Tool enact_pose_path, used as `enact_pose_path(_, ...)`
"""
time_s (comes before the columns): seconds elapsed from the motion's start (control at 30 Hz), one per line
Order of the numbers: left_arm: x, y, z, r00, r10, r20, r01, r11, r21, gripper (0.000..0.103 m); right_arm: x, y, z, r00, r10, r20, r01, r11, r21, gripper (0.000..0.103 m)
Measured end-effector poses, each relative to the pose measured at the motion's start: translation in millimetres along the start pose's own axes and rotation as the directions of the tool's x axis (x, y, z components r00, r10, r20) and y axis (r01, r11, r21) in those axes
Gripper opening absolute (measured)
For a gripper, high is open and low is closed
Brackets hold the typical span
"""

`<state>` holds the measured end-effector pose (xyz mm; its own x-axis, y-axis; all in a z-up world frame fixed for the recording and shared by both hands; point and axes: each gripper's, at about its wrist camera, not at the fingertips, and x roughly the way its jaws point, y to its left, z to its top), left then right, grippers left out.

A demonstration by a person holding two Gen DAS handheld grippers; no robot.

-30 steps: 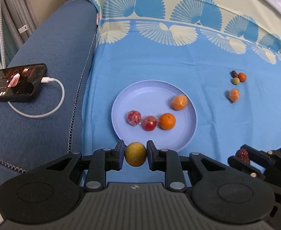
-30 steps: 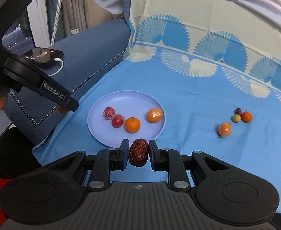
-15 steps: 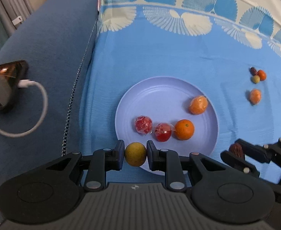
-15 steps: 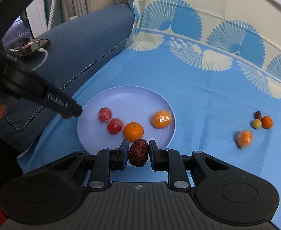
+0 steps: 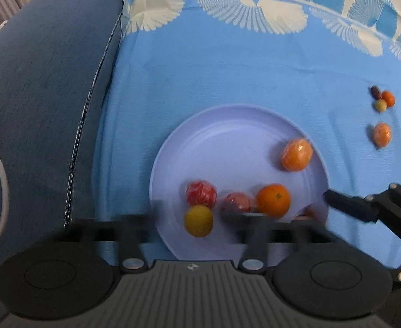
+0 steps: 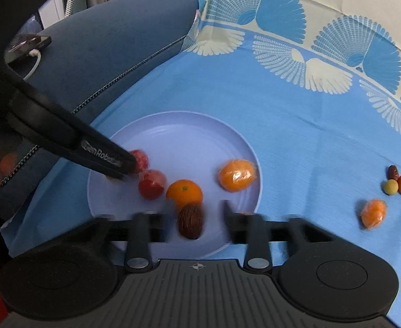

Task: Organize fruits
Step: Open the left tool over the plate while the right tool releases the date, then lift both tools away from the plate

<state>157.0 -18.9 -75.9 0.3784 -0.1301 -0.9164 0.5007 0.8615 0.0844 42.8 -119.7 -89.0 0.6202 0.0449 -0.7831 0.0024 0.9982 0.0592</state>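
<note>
Fruits sit on my lilac plate [image 5: 173,147]: a smooth yellow-green fruit [image 5: 198,220] between my left hand-held gripper's [image 5: 197,218] spread jaws, a wrinkled brown date [image 6: 190,221] between my right hand-held gripper's [image 6: 196,218] spread jaws.

Your left wrist camera looks steeply down past the left gripper [image 5: 192,218], close over the lavender plate [image 5: 227,136] just ahead of its fingers. Your right wrist camera faces forward and down past the right gripper [image 6: 195,221], close over the same plate [image 6: 189,131] from its near right side. Both views share the plate and the blue cloth [image 5: 241,76] beyond, and each catches the other gripper at its edge.
</note>
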Motion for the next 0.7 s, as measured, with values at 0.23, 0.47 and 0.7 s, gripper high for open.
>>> enact_pose_path(0.23,-42.7,9.1,-18.1,0.997,-0.001,0.072,0.004,0.999,-0.035,0.103,-42.8,-1.1,-17.2,1.000,0.010,-0.025,-0.009,0.998,0.061,0.090)
enact_pose_path(0.47,-85.6,-4.9,-52.6,0.998,0.026,0.050,-0.026,1.000,0.001,0.103,-116.0,18.4,-45.1,0.998,-0.047,0.033,0.045,0.998,0.043,0.097)
enact_pose_path(0.7,-140.6,-30.5,-72.1,0.986,-0.001,0.165,0.000,1.000,0.009,0.103,-197.9,18.4,-67.1,0.941,-0.230,0.250,0.216,0.973,0.084,0.101)
